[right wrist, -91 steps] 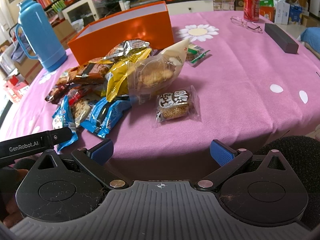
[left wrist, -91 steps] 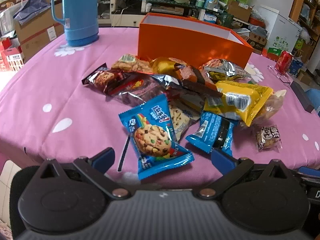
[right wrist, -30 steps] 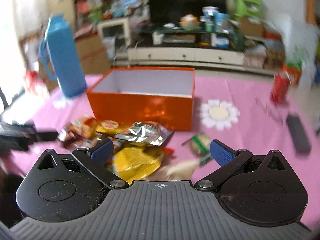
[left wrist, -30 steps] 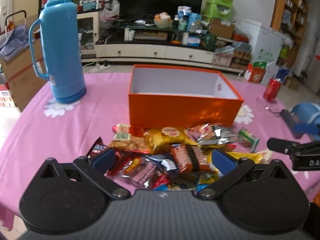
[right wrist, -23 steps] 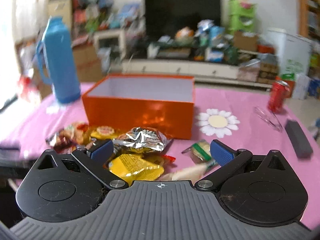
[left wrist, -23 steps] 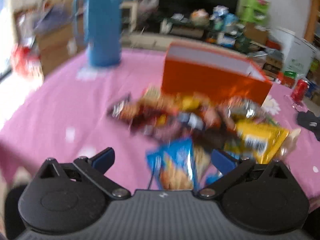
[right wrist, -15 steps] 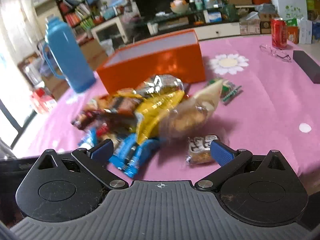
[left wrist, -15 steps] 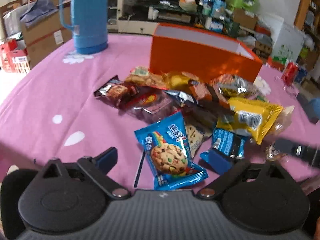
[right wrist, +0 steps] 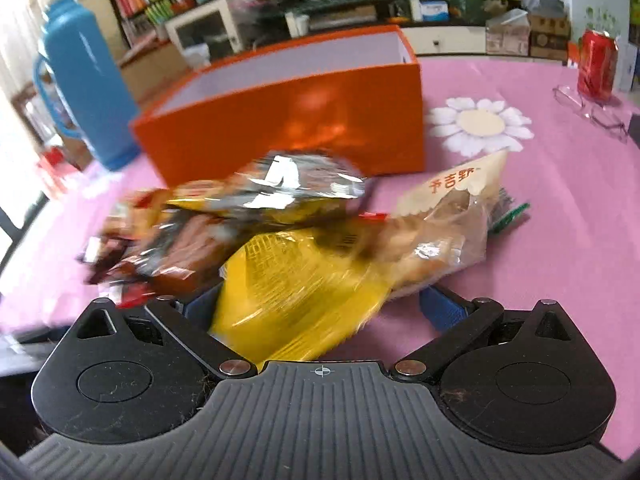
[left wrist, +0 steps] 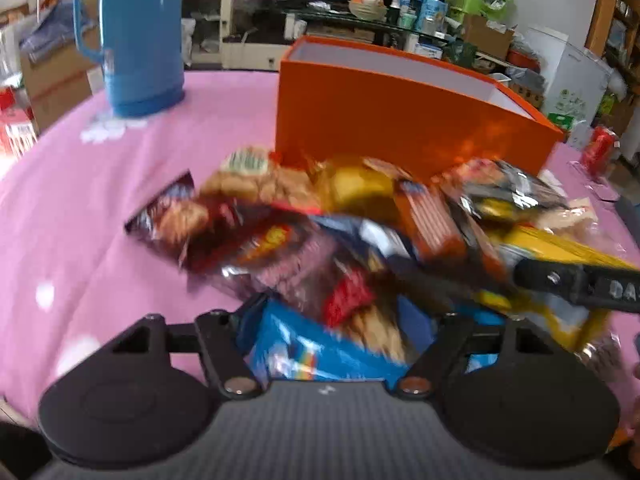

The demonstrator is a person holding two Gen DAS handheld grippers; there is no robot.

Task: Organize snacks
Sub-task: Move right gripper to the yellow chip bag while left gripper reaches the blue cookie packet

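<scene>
Both claws are down at the near edge of a loose heap of wrapped snacks on the pink, flower-printed counter (right wrist: 560, 208), so the step in hand is the first pick-up.

The left claw (left wrist: 332, 330) straddles a blue foil cookie packet (left wrist: 312, 350). Its jaws have just been closing with the packet between them, but blur hides whether the pads press it yet, so I cannot tell if it is gripped.

The right claw (right wrist: 320, 304) has its jaws spread wide around the near end of a bright yellow crinkly snack bag (right wrist: 296, 304); the right pad stands clear of the bag, so nothing is held there.

Just beyond the heap stands the open orange cardboard box with a pale inside (right wrist: 288, 120), which looks empty as far as the view reaches. A tall blue plastic thermos jug (right wrist: 86, 84) stands far left, well apart from the pile, and a red drink can (right wrist: 596, 64) far right.

Next, each claw should probably close firmly on its own packet, lift it free without dragging neighbours, and carry it over the near wall of the box. The slippery wrappers overlap, so a shallow pinch may slide off.
</scene>
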